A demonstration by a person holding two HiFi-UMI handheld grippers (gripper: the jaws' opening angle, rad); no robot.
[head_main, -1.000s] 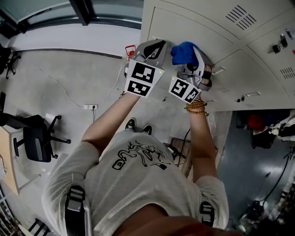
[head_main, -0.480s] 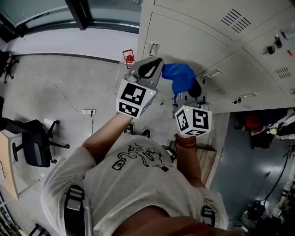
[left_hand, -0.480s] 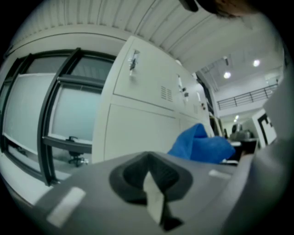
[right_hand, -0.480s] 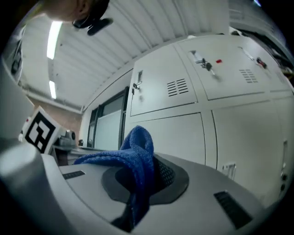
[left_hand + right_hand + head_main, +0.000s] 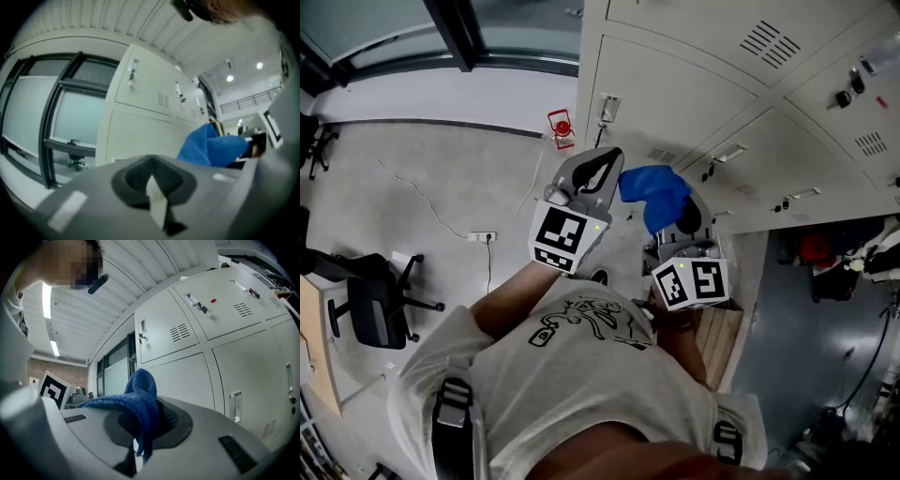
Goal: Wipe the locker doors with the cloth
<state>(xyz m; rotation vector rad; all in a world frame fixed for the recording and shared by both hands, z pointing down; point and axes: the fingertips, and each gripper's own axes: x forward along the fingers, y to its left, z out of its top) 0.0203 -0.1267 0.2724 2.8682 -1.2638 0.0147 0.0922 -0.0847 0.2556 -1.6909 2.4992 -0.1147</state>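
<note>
My right gripper (image 5: 680, 208) is shut on a blue cloth (image 5: 652, 192), which bunches up out of the jaws (image 5: 140, 401). It hangs a little away from the pale grey locker doors (image 5: 684, 103), not touching them. My left gripper (image 5: 598, 169) is beside it on the left, jaws shut with nothing between them (image 5: 157, 199). The left gripper view shows the cloth (image 5: 213, 147) at its right and the locker doors (image 5: 140, 131) ahead. In the right gripper view the locker doors (image 5: 187, 373) with vents and latch handles fill the right side.
A small red object (image 5: 562, 125) stands on the floor at the locker bank's left end. A black office chair (image 5: 375, 291) is far left, and a floor socket with cable (image 5: 483, 237) lies nearer. A wooden pallet (image 5: 712, 337) lies below the lockers. Tall windows (image 5: 42, 122) stand left of the lockers.
Both grippers have drawn back from the locker doors toward the person's body. The blue cloth came away with the right gripper, still held.
</note>
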